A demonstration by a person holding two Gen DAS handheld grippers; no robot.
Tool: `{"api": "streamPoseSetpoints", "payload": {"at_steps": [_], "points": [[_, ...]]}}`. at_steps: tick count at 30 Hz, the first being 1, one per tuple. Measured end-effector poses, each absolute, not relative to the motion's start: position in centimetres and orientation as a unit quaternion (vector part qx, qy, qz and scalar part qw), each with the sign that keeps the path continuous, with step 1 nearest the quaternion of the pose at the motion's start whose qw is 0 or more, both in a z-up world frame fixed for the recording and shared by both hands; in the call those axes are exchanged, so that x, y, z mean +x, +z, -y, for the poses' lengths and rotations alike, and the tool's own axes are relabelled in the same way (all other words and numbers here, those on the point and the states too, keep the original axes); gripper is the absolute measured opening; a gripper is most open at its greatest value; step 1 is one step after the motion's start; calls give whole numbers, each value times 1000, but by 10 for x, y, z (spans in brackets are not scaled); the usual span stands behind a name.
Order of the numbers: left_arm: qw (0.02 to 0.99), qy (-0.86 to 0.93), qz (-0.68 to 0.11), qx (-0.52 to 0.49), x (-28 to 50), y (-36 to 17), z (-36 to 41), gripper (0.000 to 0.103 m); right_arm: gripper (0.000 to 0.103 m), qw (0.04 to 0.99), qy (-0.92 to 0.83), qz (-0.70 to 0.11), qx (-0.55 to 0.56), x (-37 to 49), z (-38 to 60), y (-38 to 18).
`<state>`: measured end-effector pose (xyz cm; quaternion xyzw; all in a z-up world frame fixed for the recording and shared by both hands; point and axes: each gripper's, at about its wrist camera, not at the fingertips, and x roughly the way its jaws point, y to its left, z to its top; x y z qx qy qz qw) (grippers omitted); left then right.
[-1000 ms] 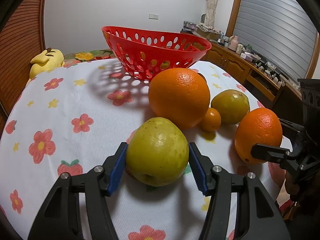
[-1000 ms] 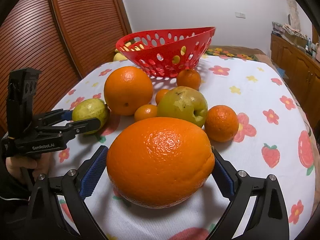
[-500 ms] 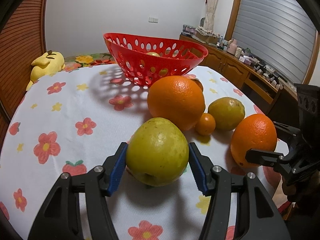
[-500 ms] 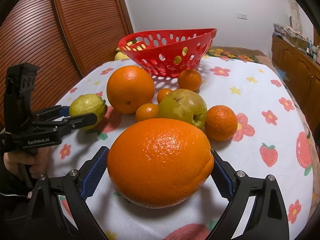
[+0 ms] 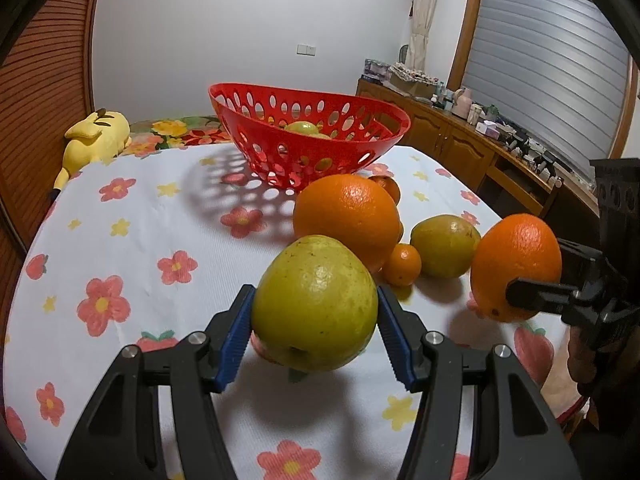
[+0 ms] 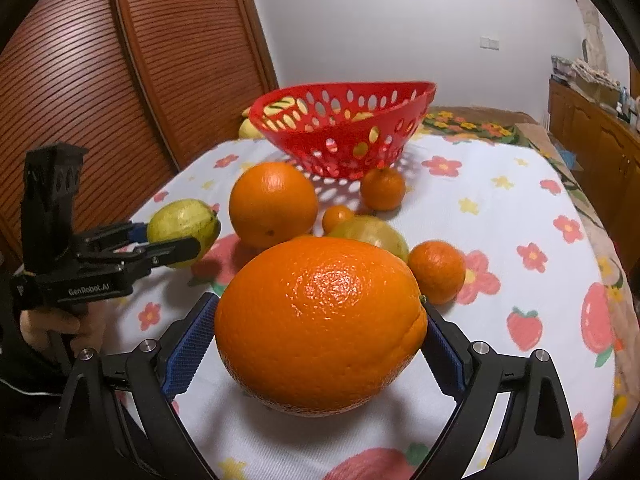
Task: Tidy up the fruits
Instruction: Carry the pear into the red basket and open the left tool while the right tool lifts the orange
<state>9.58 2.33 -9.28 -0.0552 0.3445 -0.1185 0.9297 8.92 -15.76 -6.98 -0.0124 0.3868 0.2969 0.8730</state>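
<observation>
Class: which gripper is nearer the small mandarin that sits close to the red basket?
Right. The right gripper, holding the big orange, has the mandarin straight ahead; the left gripper, gripping the green fruit, sits farther aside.

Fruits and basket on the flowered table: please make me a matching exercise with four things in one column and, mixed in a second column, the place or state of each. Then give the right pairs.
Column 1
1. pear
2. big orange
3. basket
4. plush toy

Column 2
A. stands on the table beyond the loose fruit
B. held in the left gripper
C. lies at the table's far left edge
D. held in the right gripper

Pairs: 1-B, 2-D, 3-A, 4-C
</observation>
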Motion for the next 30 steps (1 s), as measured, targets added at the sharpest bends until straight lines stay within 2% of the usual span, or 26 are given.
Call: {"api": "streamPoseSetpoints", "payload": {"at_steps": [30], "points": [[951, -127, -280, -40, 124, -31, -20, 59, 96, 887, 310, -342, -18, 122, 158, -24]]}}
